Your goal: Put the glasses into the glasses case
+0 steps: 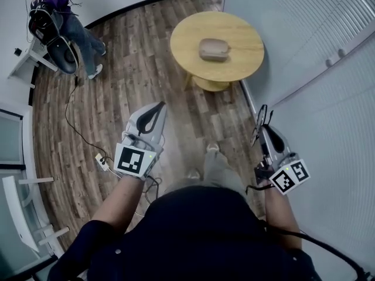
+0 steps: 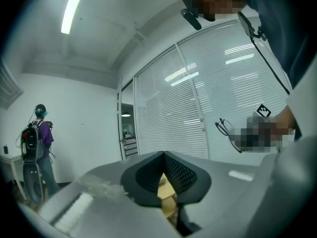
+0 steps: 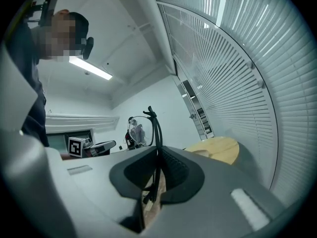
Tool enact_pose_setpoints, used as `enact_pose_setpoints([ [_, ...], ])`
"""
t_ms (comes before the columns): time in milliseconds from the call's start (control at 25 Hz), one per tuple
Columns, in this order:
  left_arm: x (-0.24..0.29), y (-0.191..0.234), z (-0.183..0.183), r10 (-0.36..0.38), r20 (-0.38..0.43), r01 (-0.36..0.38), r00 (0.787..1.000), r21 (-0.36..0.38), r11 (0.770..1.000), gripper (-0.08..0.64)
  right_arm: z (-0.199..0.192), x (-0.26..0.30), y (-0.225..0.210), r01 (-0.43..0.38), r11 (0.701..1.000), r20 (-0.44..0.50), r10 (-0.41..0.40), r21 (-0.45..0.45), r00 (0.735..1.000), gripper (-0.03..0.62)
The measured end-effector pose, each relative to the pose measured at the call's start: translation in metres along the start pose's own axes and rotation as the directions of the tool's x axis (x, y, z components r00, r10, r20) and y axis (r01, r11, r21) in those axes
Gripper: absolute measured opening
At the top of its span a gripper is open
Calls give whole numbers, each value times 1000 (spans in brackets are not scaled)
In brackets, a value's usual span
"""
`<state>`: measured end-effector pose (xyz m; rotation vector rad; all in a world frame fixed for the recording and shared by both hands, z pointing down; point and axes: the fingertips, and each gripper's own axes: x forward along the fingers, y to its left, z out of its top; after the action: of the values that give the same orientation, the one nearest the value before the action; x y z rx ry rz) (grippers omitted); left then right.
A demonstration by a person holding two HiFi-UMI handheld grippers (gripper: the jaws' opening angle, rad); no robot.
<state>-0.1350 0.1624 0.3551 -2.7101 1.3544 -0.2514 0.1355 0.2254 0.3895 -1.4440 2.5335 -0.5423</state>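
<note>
A brown glasses case (image 1: pixel 214 50) lies shut on the round wooden table (image 1: pixel 240 25) ahead of me, well beyond both grippers. My right gripper (image 1: pixel 263 127) is held in the air at the right, shut on black-framed glasses (image 1: pixel 258 123). In the right gripper view the glasses (image 3: pixel 150 125) stick up from between the jaws of the right gripper (image 3: pixel 158 150), with the table (image 3: pixel 218 148) behind. My left gripper (image 1: pixel 158 109) hangs over the wooden floor, its jaws together and holding nothing. The left gripper view looks past the left gripper (image 2: pixel 162 155) to the glasses (image 2: pixel 224 128).
A glass wall with blinds (image 1: pixel 328 57) runs along the right. A person with a backpack (image 1: pixel 58 16) stands at the far left by white furniture. A cable and power strip (image 1: pixel 102 161) lie on the floor beside my left gripper.
</note>
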Motion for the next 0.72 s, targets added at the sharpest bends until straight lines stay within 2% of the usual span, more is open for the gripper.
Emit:
enact_pose_setpoints([
  [200, 43, 11, 18, -1, 43, 1, 999, 4, 1000, 5, 19, 39, -33, -25, 1000, -19, 25, -1, 999, 34],
  [440, 98, 29, 28, 31, 26, -31, 999, 11, 999, 5, 40, 95, -78, -81, 997, -42, 81, 8, 996, 34],
  [720, 150, 42, 39, 121, 25, -121, 992, 18, 992, 5, 69, 143, -130, -171, 985, -56, 171, 9, 984, 34],
])
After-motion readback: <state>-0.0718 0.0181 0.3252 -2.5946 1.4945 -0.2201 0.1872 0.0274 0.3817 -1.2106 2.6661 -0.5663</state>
